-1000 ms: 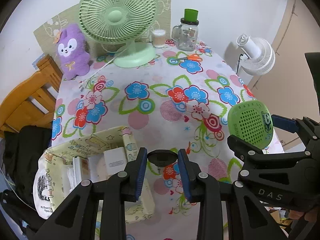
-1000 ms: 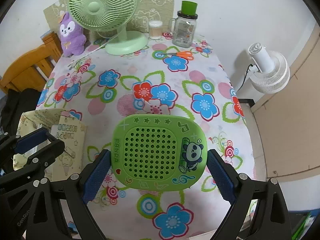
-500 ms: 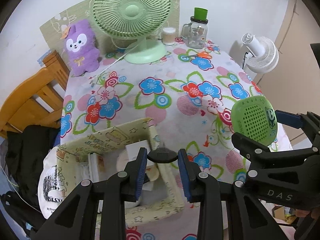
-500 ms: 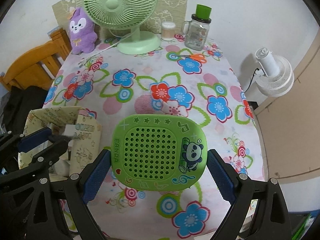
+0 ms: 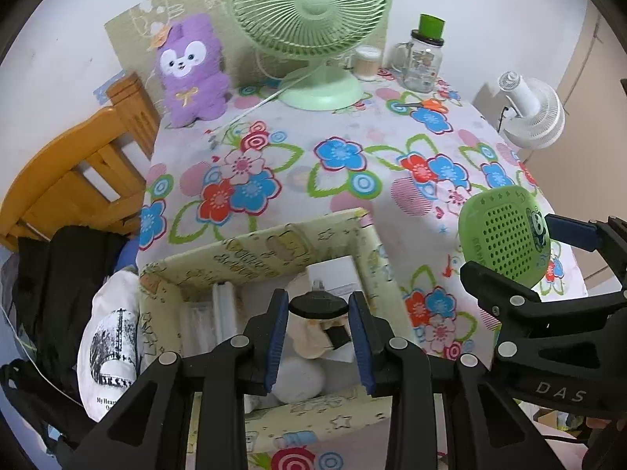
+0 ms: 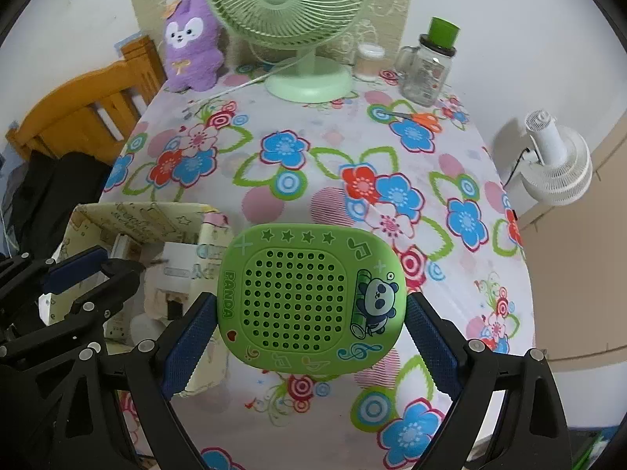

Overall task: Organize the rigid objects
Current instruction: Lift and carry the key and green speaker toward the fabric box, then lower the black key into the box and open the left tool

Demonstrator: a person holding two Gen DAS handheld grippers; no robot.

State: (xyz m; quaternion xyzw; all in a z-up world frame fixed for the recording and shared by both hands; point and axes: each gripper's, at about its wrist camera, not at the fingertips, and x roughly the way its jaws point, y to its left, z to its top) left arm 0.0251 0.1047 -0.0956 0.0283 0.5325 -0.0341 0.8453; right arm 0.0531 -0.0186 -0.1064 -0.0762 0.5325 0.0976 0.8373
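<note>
Between the blue pads of the right gripper [image 6: 309,327] sits a green panda speaker [image 6: 309,293], its perforated face toward the camera; the jaws stand wide and clamp it on its 2 side edges, clear above the flowered tablecloth [image 6: 313,149]; from the left wrist view the same speaker [image 5: 505,235] hangs to the right of the box. Over the open storage box [image 5: 274,243] hovers the left gripper [image 5: 318,327], its jaws narrow and pinching a small black round object [image 5: 318,305]; what that object is I cannot tell. Inside the box lie a white charger block [image 5: 333,276], a white cylinder [image 5: 299,378] and other pale items too jumbled to name. Toward the back of the table stand a green desk fan [image 5: 313,19], a purple plush toy [image 5: 192,70], a glass jar with a green lid [image 5: 425,58] and a small cup [image 5: 367,63]; orange-handled scissors [image 5: 425,105] lie near the jar. Off the table's right edge is a white fan [image 5: 533,113]; at the left, a wooden chair [image 5: 74,172] and dark clothing [image 5: 58,282].
</note>
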